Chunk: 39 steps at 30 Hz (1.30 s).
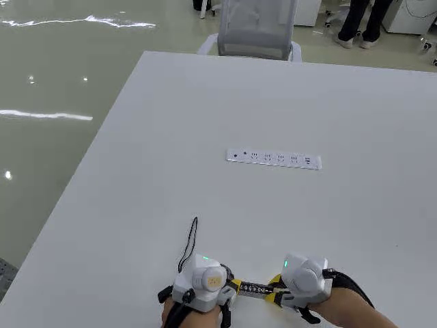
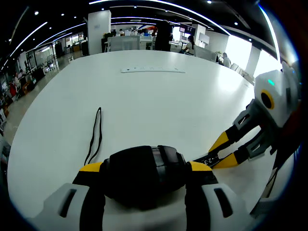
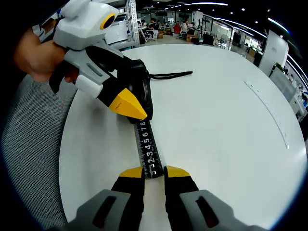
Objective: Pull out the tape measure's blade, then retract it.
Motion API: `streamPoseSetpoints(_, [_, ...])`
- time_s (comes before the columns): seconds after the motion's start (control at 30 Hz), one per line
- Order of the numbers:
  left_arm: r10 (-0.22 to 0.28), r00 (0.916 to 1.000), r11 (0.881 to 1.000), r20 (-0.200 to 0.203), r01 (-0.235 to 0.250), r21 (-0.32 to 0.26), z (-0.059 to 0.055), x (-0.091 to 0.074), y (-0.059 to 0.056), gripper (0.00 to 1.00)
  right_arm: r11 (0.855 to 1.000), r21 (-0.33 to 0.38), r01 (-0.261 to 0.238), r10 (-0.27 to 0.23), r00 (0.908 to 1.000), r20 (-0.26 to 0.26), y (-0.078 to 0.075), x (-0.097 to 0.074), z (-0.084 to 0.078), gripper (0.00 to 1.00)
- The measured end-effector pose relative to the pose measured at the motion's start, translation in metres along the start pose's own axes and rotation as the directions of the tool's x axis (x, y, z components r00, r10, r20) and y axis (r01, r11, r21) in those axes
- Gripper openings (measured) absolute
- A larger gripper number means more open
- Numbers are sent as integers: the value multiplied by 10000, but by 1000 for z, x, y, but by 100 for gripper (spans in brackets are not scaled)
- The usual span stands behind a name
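The left tool [image 1: 232,285] and right tool [image 1: 275,290] are held low and close to the body, jaws pointing at each other, near together. The left tool's jaws clamp the tape measure [image 2: 144,174]. The right tool's jaws pinch the blade [image 3: 146,147] at its tip. A hand [image 3: 38,53] grips the left tool's handle.

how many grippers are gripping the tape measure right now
2. The left gripper is shut on the black case. The right gripper pinches the end of the pulled-out blade, a short way to the case's right.
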<state>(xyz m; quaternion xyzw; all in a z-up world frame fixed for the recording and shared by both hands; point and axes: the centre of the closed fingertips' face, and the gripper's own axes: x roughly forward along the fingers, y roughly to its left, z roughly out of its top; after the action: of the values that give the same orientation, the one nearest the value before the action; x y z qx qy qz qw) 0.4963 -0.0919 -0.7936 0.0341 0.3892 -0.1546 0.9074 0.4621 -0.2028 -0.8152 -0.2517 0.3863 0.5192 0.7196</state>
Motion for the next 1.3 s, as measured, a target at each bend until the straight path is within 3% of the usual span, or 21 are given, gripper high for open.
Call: streamPoseSetpoints(1.3, [-34, 10000, 10000, 20, 34, -20, 0, -2, -2, 65, 9999, -108, -131, 132, 9999, 111, 3, 13, 17, 15])
